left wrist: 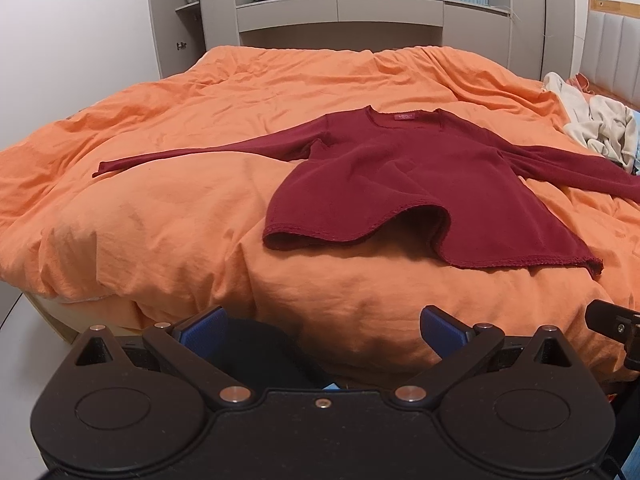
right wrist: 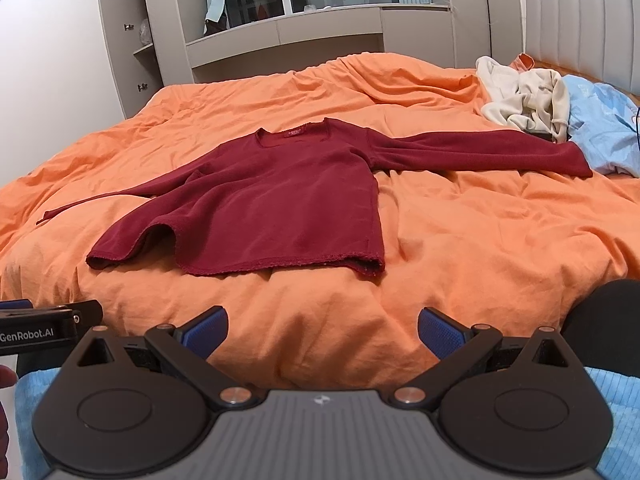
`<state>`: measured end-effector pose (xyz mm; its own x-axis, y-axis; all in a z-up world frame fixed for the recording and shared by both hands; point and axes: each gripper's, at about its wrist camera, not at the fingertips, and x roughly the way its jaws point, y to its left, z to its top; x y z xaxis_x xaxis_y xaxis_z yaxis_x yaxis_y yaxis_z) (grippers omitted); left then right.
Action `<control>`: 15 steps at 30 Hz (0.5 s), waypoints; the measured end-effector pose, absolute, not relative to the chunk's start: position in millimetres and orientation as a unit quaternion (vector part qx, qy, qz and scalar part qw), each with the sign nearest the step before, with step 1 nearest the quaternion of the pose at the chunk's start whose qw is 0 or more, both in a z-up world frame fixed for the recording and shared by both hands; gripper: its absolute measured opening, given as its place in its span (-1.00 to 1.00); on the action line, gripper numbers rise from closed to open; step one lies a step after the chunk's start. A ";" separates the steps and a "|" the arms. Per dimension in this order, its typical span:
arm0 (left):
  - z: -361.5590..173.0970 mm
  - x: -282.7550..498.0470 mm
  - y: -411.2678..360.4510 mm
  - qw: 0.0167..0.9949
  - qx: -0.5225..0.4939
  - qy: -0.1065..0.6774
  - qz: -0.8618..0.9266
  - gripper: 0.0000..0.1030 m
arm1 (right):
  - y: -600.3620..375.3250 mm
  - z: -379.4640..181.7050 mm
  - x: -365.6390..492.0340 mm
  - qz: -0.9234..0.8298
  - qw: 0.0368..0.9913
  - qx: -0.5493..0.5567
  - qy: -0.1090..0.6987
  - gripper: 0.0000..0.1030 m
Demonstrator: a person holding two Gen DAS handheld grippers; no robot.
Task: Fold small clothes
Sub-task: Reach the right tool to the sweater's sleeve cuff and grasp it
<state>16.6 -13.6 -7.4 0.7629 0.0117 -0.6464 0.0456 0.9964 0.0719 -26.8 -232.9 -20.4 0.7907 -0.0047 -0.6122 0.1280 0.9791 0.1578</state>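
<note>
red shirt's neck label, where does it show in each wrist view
Left wrist: the neck label sits right of centre, upper half, inside the collar of the red shirt.
Right wrist: it sits left of centre, upper half.
Shared landmark: the cream clothes pile at the right.

A dark red long-sleeved top (left wrist: 404,176) (right wrist: 280,196) lies spread flat, front up, on the orange duvet (left wrist: 160,216) (right wrist: 480,240), neckline toward the far side, both sleeves stretched outward, hem rippled and partly lifted near the duvet's near edge.
</note>
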 end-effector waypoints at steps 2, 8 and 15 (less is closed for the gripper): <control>-6.1 20.8 -14.2 0.937 0.040 0.347 -0.009 0.99 | -235.4 -19.4 -23.7 -0.037 0.941 0.097 0.321 1.00; 6.1 47.8 -16.9 0.935 0.033 0.353 -0.007 0.99 | -251.2 -3.0 -2.0 -0.039 0.948 0.081 0.305 1.00; 50.0 98.2 -38.3 0.948 0.069 0.308 0.047 0.99 | -284.6 16.7 44.2 -0.027 0.960 0.062 0.272 1.00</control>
